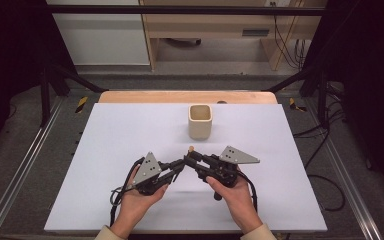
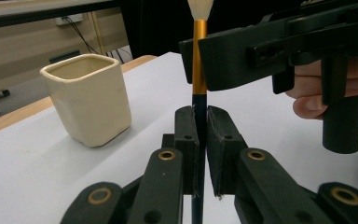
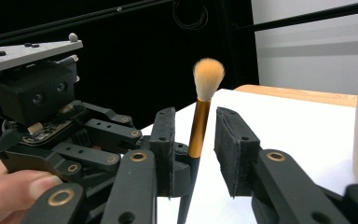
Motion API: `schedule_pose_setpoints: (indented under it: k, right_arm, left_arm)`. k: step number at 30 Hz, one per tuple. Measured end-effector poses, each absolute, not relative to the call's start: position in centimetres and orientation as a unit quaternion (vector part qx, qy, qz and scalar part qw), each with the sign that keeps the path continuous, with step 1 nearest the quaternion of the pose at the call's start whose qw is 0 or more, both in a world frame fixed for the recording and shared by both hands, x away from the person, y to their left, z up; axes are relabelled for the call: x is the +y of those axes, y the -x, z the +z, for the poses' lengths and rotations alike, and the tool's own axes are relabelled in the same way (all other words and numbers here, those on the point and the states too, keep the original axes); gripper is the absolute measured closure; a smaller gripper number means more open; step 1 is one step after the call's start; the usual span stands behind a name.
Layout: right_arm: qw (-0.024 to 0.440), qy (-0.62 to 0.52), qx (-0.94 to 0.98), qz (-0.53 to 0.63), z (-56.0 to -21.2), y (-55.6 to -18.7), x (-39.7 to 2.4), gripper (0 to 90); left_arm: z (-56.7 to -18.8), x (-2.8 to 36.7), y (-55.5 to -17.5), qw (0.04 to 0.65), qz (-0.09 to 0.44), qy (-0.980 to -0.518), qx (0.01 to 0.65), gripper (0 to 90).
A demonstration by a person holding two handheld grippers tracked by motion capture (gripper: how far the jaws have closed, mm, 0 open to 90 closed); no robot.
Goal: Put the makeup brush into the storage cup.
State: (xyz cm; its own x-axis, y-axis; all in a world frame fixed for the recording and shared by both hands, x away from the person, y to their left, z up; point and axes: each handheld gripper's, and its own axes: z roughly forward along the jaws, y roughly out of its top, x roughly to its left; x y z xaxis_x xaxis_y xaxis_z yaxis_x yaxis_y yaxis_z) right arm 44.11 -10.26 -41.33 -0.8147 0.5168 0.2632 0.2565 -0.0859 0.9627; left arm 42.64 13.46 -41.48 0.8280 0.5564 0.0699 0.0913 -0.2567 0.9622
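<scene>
We hold the brush [image 2: 199,51] upright in the left gripper [image 2: 200,126], jaws clamped tight on its dark handle just below the gold ferrule; bristles point up. The right gripper [image 3: 193,154] sits around the same brush higher up: its jaws stand narrow on either side of the ferrule, one pad close against it, the other with a gap showing, so no firm hold there yet. Both grippers meet near the middle of the table [image 1: 105,150], just in front of the cup [image 1: 200,121], which stands empty and apart from them.

Judgement: the brush is off the table and mid-handover, left to right. Left to do: the right grip, the left's release, then most likely the drop into the cup.
</scene>
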Motion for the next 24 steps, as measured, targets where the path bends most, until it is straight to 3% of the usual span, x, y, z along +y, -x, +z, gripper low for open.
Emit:
schedule_pose_setpoints:
  k: [24]
  right_arm:
    - [0.083, -0.289, 0.66, 0.689, -41.5, -44.17, -10.49, 80.5]
  left_arm:
    - [-41.32, 13.18, -42.38, 0.575, 0.201, -0.766, 0.206, 82.7]
